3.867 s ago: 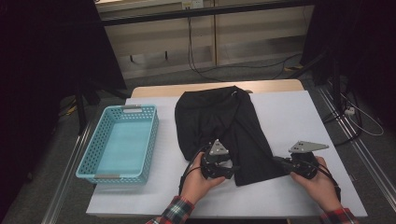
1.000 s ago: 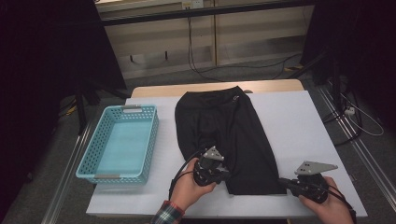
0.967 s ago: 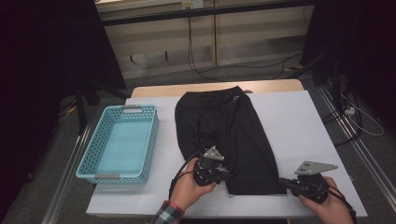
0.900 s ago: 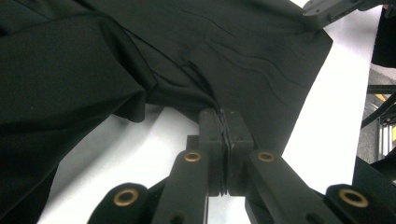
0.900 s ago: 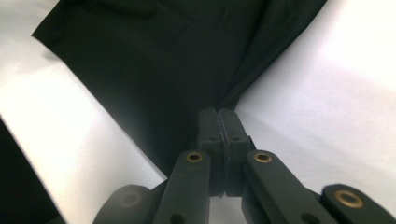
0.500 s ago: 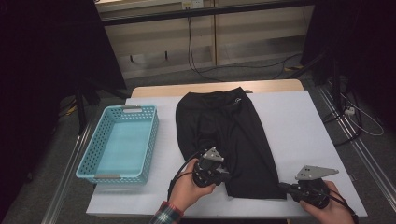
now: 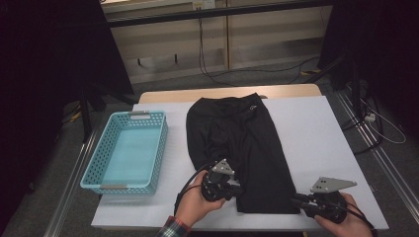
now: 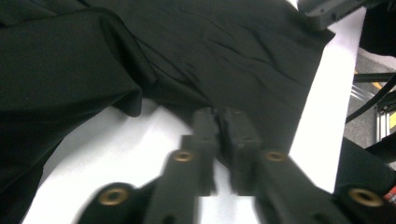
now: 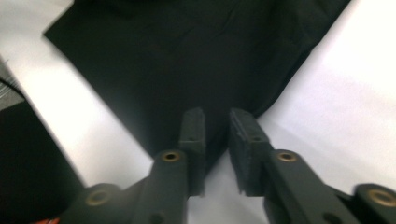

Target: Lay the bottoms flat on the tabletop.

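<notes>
So no legible writing on the garment; we've got both grippers, left and right, just opening at its near corners, unclamped. Bare table right of it.

Dim room, blurred close-up views

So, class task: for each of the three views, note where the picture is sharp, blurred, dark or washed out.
High view: sharp and evenly lit on the white table, dark around the room's edges. Left gripper view: the left tongs are smeared by blur, the black garment shows its creases, and the table glares white at right. Right gripper view: soft overall, the garment nearly featureless, the right tongs a little clearer.
</notes>
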`<state>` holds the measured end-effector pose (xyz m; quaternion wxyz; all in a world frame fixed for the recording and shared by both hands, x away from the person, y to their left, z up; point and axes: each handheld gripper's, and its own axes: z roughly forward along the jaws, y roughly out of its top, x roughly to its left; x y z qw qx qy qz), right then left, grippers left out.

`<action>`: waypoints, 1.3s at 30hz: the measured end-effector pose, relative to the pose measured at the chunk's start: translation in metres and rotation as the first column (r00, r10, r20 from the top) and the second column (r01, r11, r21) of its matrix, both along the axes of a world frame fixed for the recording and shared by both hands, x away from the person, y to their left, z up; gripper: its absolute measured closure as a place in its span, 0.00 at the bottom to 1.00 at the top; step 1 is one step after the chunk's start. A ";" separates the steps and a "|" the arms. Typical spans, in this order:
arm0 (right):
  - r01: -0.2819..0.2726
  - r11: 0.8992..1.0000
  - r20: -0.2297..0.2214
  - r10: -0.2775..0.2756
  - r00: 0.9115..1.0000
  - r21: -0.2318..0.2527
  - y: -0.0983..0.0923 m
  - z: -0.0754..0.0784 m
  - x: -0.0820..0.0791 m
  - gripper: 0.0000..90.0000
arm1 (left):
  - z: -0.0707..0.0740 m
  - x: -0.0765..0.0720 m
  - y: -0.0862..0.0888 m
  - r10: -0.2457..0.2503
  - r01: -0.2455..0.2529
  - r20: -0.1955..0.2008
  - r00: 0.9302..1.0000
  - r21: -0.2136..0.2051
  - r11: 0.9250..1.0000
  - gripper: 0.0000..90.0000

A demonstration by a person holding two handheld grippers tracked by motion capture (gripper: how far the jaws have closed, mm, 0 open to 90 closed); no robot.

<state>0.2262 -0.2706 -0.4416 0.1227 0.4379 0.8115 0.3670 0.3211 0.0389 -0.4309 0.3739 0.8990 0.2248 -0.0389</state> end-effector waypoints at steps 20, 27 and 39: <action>0.205 0.979 0.027 -0.204 0.979 -0.004 0.003 -0.004 0.091 0.67 | -0.007 0.020 0.004 0.157 -0.155 0.072 0.985 -0.030 0.987 0.57; 0.211 0.978 0.009 -0.211 0.978 -0.004 0.004 -0.011 0.096 0.63 | -0.012 0.036 0.011 0.211 -0.211 0.052 0.976 -0.022 0.977 0.86; 0.230 0.973 0.018 -0.230 0.973 0.026 -0.005 -0.009 0.093 0.59 | 0.003 0.041 0.041 0.273 -0.272 0.017 0.962 -0.014 0.962 0.99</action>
